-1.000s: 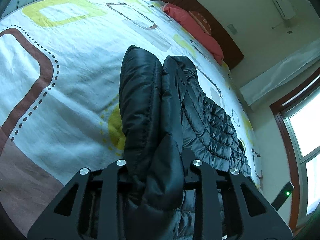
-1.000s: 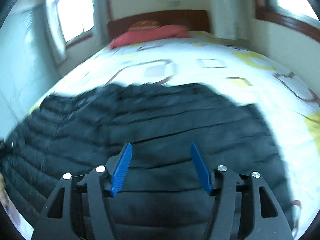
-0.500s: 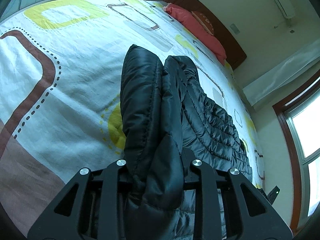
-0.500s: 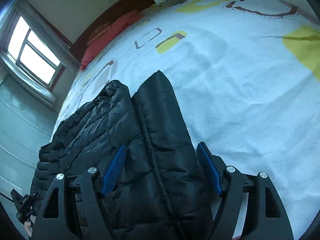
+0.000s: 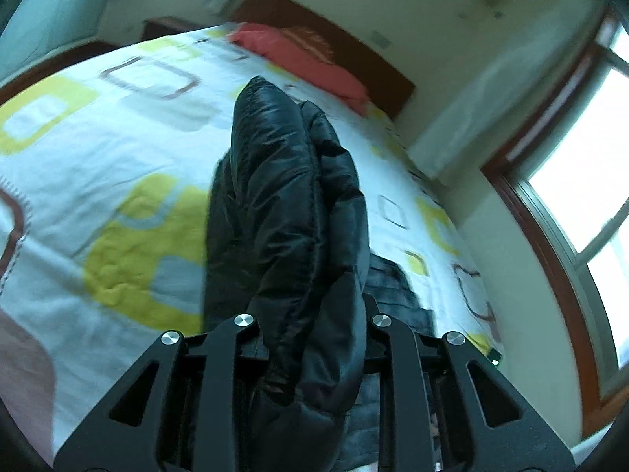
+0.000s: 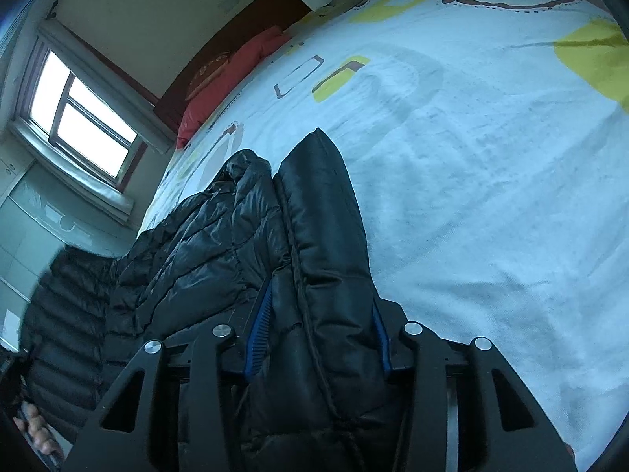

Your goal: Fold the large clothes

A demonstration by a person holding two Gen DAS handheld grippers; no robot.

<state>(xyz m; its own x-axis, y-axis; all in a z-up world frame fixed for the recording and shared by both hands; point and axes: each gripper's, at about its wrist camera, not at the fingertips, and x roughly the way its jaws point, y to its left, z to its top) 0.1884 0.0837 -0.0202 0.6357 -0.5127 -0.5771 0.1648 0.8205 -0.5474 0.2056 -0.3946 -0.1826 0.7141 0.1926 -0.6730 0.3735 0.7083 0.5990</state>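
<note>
A black puffer jacket lies on the patterned bed sheet. My left gripper holds a thick fold of it lifted above the bed; its jaws are still closing and the fabric bulges over them, hiding the fingertips. In the right wrist view the jacket spreads to the left, and my right gripper has a padded edge between its blue pads. These jaws are closing too, and the pads press into the fabric.
Red pillows lie against the dark wooden headboard at the far end. Windows stand beside the bed. White sheet stretches right of the jacket. A person's hand shows at the lower left edge.
The left gripper rose with its fold, and its view swung toward the headboard. The right gripper came down from above the jacket onto its edge, and its jaws narrowed onto the fabric.
</note>
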